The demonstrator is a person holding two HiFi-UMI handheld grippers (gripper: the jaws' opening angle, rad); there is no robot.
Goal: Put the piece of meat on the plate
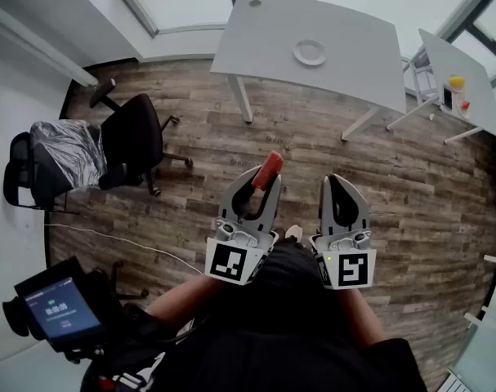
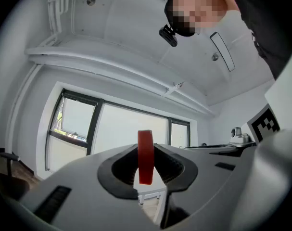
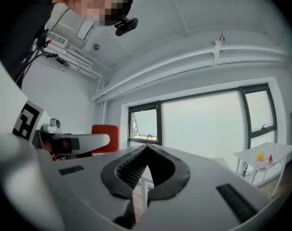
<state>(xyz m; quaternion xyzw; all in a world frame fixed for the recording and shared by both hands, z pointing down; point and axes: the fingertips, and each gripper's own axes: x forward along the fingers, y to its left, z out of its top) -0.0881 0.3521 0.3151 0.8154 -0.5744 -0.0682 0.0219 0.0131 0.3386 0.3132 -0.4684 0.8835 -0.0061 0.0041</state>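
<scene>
Left hand-held gripper (image 1: 262, 184): we hold it level. Its jaws stand narrow and are pressed onto the piece of meat (image 1: 270, 170), so the load is already in this hand.

Grip, seen along the jaws: the red strip stands edge-on and upright between the two pads (image 2: 171, 163). Both of its flat faces are clamped.

Long axis of the meat: it runs out past the jaw tips, ahead of the gripper and leaning a little to its right.

Right hand-held gripper (image 1: 339, 188): it sits just beside the left one, on its right. Its jaws are together with nothing between them, so it is free.

Plate (image 1: 310, 52): it is empty and sits on the white counter (image 1: 354, 72). It lies well ahead of the left gripper and slightly to its right, with a stretch of wooden floor (image 1: 313, 149) in between.

Which hand is nearer: the plate falls between the lines of the two grippers, a shade closer to the right one's line. The left one carries the meat, so we judge the move is its to make.

Coming move, as we judge it: we walk forward, drift the left gripper a little rightward until the meat is over the plate, then lower it and release.
</scene>
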